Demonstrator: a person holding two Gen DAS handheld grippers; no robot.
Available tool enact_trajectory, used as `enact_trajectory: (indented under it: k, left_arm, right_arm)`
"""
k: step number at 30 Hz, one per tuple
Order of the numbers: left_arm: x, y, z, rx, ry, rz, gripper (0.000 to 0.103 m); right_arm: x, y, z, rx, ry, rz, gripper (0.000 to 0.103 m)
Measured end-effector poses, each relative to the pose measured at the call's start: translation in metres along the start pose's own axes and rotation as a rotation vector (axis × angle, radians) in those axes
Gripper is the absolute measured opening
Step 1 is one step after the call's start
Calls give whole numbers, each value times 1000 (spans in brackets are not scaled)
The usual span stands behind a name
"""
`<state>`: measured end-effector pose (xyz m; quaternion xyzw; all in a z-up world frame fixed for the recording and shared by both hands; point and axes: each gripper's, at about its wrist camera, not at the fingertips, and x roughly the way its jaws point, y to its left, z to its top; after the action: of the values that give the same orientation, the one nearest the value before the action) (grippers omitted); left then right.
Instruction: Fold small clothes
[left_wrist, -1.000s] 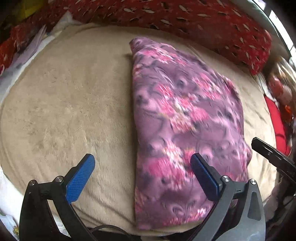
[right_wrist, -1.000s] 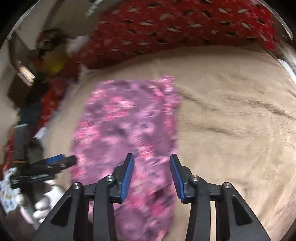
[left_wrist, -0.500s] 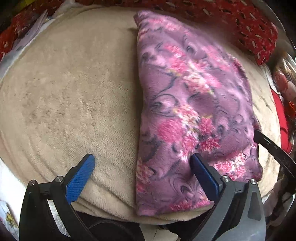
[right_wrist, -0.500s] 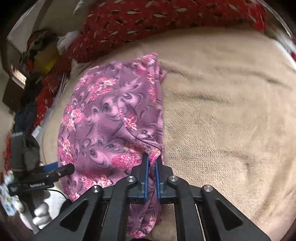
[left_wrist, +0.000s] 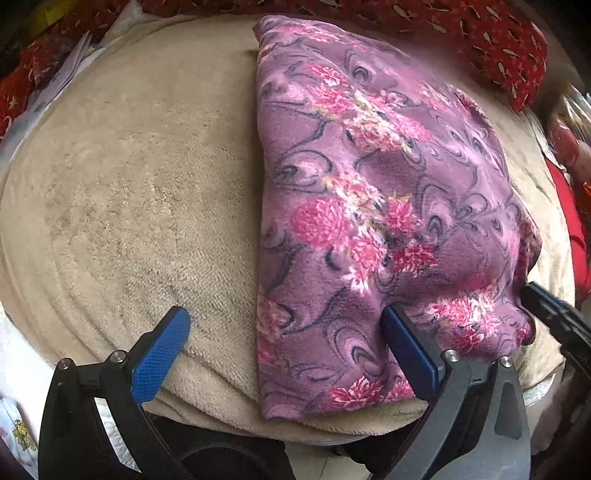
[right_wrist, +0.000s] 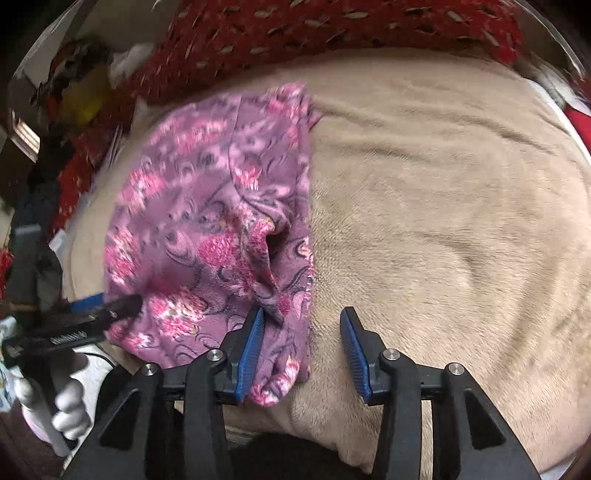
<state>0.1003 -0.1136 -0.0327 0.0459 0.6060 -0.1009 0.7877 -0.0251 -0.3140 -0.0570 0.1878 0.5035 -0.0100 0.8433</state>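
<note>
A folded purple fleece garment with pink flowers and dark swirls lies on a beige plush blanket, one long straight edge running from twelve o'clock down to six in the left wrist view. Behind the blanket, at twelve o'clock, sits a red patterned cushion

The left gripper hangs over the near end of the garment with its blue-padded jaws spread wide; the left pad is above bare blanket at about seven o'clock, the right one sits against the fleece at about five o'clock, and nothing is pinched between them

The right gripper has just been opening its jaws, which now stand partly apart. The garment's near corner lies loose between them, close against the left pad and clear of the right one, with a raised pucker of fabric just beyond. In that view the left gripper's dark tip touches the garment's edge at nine o'clock, a white-gloved hand below it
</note>
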Motion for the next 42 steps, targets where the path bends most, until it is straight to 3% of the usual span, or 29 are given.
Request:
enact_trajectory:
  k: [2, 5, 7, 10, 19, 25, 32, 42]
  left_arm:
    - [1, 2, -3, -13, 1, -4, 103]
    - [9, 7, -5, -31, 8, -25, 103]
    - [11, 10, -6, -29, 5, -32, 103]
    - [10, 8, -9, -15, -7, -23, 103]
    - [20, 3, 0, 1, -31, -15, 103]
    - [18, 0, -11, 4, -80, -9, 103]
    - [-6, -13, -34, 95, -125, 82, 103]
    - [-43, -6, -62, 82, -188, 109, 103]
  right_arm:
    - [-10, 1, -2, -26, -18, -11, 46]
    - [-5, -3, -12, -40, 20, -88, 56]
    - [2, -11, -18, 1, 45, -86, 62]
    - [1, -20, -21, 54, 33, -66, 64]
    - [-1, -19, -28, 51, 17, -94, 67]
    - [-3, -11, -26, 56, 15, -115, 67]
    - [-40, 19, -29, -71, -82, -163, 68]
    - [-65, 55, -41, -204, -168, -276, 69]
